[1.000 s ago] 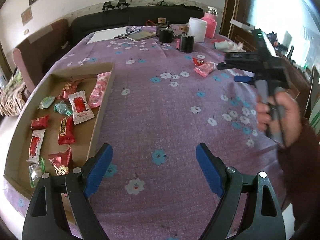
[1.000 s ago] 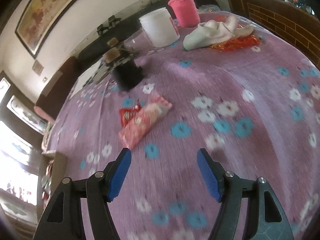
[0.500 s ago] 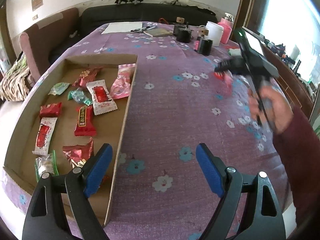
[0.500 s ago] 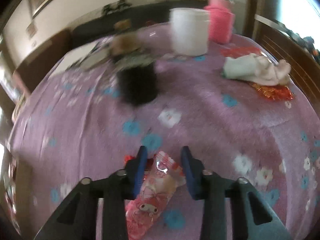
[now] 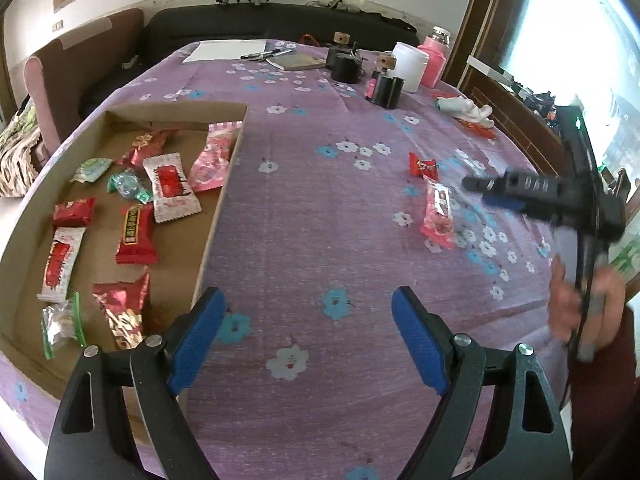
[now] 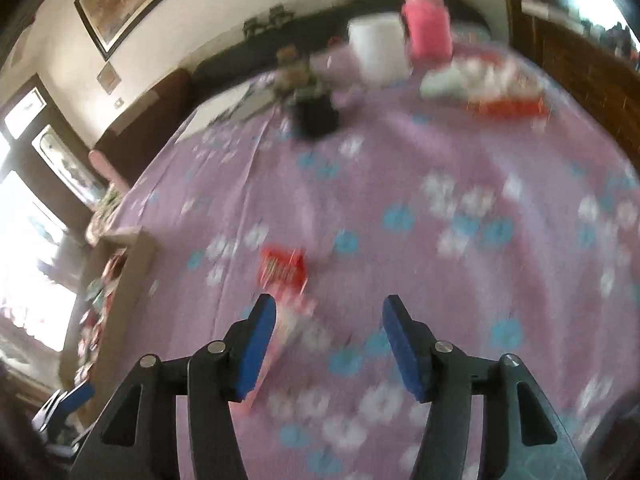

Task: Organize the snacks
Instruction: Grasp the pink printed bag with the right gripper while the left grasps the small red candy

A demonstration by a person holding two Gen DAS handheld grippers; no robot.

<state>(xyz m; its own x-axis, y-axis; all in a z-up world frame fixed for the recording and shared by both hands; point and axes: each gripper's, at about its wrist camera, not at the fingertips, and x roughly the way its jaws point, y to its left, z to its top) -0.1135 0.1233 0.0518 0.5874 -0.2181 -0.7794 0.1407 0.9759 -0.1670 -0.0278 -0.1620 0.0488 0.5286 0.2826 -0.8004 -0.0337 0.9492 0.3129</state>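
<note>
both claws spread: the right gripper (image 6: pixel 328 340) hangs beside a pink snack packet (image 5: pixel 438 216), the left gripper (image 5: pixel 306 336) near the cardboard tray (image 5: pixel 216 216).

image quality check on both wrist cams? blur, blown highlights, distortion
Left wrist: table sharp, fisheye bends the cardboard box; window at right blown out; right hand-held gripper and the pink snack pack beside it motion-smeared. Right wrist: whole scene motion-blurred, red candy and white jar soft; windows at left overexposed; only its own fingers crisp.
</note>
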